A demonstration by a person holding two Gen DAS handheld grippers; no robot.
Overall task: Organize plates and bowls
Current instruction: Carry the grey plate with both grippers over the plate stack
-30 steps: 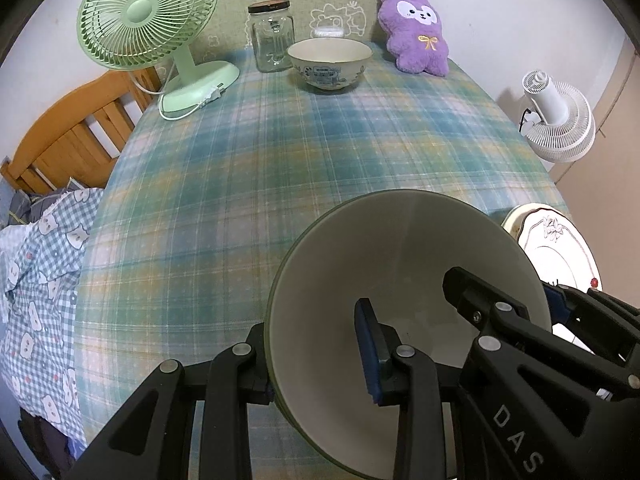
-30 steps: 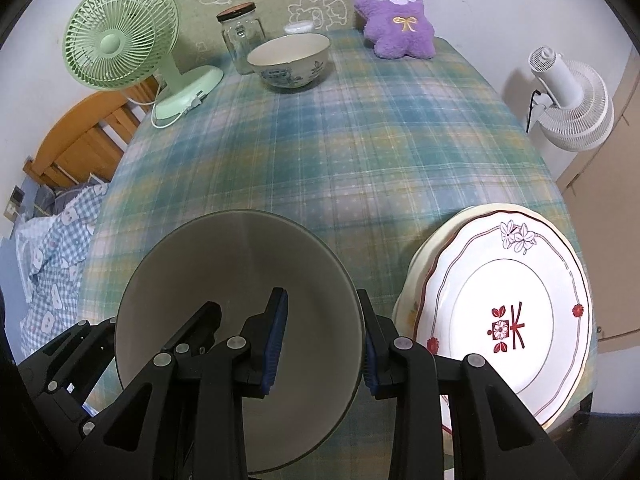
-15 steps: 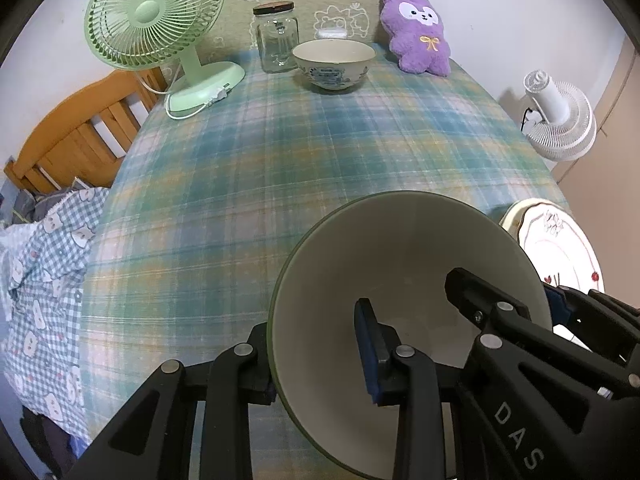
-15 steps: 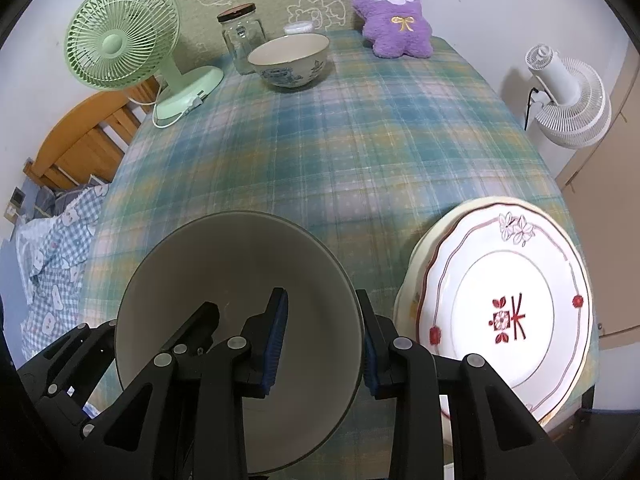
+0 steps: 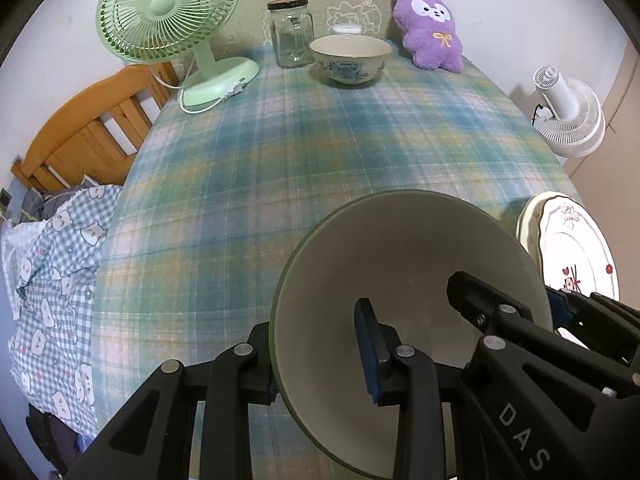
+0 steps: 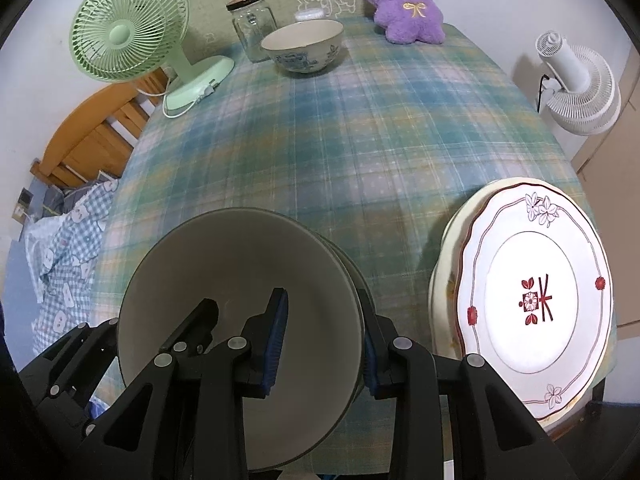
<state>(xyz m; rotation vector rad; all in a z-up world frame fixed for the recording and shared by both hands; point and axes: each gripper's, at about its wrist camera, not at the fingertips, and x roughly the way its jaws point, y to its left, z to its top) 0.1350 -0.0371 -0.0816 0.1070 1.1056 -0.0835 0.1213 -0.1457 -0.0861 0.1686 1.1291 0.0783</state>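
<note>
Left wrist view. The grey bowl (image 5: 404, 276) fills the near right of the frame, its mouth tilted up toward the camera. The left gripper (image 5: 320, 360) straddles the bowl's left wall: one finger lies outside the rim, the blue-padded one inside, and the jaws are closed onto that wall. The right gripper (image 5: 552, 304) enters from the right and takes the opposite wall. Far across the plaid bench (image 5: 320, 140) stands the patterned bowl (image 5: 350, 60), between the glass jar (image 5: 291, 32) and the purple plush (image 5: 430, 28). It lies straight ahead of the jaws and slightly left of the held bowl.

Right wrist view. The right gripper (image 6: 324, 340) pinches the grey bowl's (image 6: 240, 272) right wall, with the inner pad against the inside and the outer pad behind the rim, jaws narrowed to the wall's thickness. The left gripper (image 6: 132, 344) holds the left side. The stacked plates (image 6: 536, 300) lie immediately right of the bowl at the near bench edge. The patterned bowl (image 6: 305, 50) sits far and nearly centred. Judgement: nesting calls for a forward carry by both arms, neither nearer.
</note>
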